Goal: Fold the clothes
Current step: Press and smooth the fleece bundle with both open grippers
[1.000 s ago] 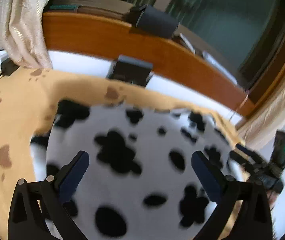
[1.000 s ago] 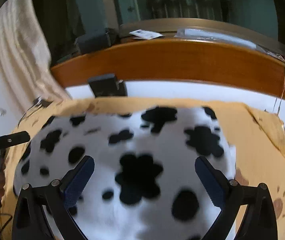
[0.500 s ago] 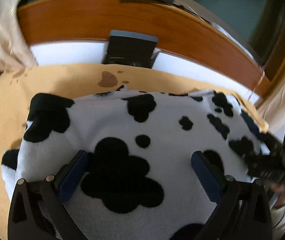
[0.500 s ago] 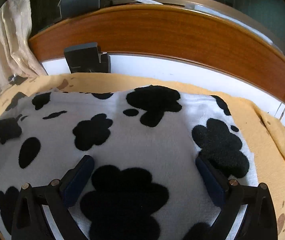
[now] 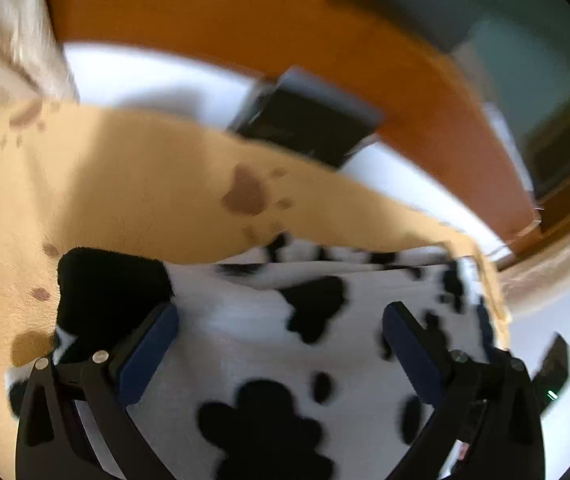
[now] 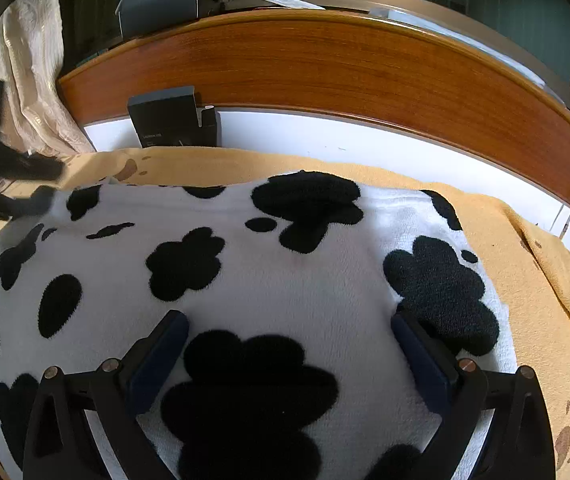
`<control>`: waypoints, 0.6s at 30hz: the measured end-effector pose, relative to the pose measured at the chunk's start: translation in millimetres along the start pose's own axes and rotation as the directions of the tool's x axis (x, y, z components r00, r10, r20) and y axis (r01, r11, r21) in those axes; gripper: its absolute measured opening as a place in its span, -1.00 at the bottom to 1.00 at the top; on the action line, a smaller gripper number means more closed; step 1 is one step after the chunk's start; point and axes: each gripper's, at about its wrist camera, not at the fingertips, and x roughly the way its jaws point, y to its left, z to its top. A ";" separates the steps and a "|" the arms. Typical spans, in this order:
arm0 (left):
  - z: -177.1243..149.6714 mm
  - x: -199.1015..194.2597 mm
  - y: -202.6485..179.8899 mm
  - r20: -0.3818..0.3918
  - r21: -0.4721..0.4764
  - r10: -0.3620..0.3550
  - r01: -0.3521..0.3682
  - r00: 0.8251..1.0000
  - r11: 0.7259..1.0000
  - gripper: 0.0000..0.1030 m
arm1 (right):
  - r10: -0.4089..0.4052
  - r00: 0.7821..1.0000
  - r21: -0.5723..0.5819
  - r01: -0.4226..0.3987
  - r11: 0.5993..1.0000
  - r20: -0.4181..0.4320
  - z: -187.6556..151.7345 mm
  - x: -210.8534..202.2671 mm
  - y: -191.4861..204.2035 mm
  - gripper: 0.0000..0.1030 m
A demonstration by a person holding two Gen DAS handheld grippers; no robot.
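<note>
The white fleece garment with black cow-style blotches lies thick and plush, spread flat over the tan blanket printed with brown paw marks, and it fills most of what both cameras see. The right gripper sits low over the fleece with its blue-padded fingers spread wide, nothing between them but pile. The left gripper is likewise wide apart above the garment, near a black patch at the corner; that view is blurred. Beyond the garment's far edge a strip of tan blanket shows, then a white surface, then the curved glossy wooden board. A black rectangular box stands against that board, just past the blanket's edge. A cream curtain hangs left of the board. To the garment's right, bare blanket runs to a rumpled hem.
</note>
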 end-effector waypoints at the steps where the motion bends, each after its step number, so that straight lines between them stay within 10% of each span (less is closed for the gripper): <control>1: 0.1 -0.2 -0.5 0.009 0.015 0.009 -0.009 1.000 1.000 0.99 | 0.000 1.000 0.000 0.000 1.000 0.000 0.0 0.0 0.1 0.99; 8: 6.7 -13.4 28.5 0.100 -0.105 -0.026 0.036 0.995 0.994 0.99 | -0.001 1.000 0.000 0.001 1.000 -0.001 -0.2 -0.1 0.4 0.99; 12: 2.1 -31.1 28.5 0.142 -0.138 -0.211 0.231 0.967 0.963 0.99 | -0.002 1.000 0.000 0.002 1.000 -0.002 -0.3 -0.2 0.5 0.99; 18: 0.6 -6.7 -20.4 0.003 -0.036 -0.298 0.298 0.955 0.954 0.99 | -0.002 1.000 0.002 0.002 1.000 -0.002 -0.7 -0.9 1.2 0.99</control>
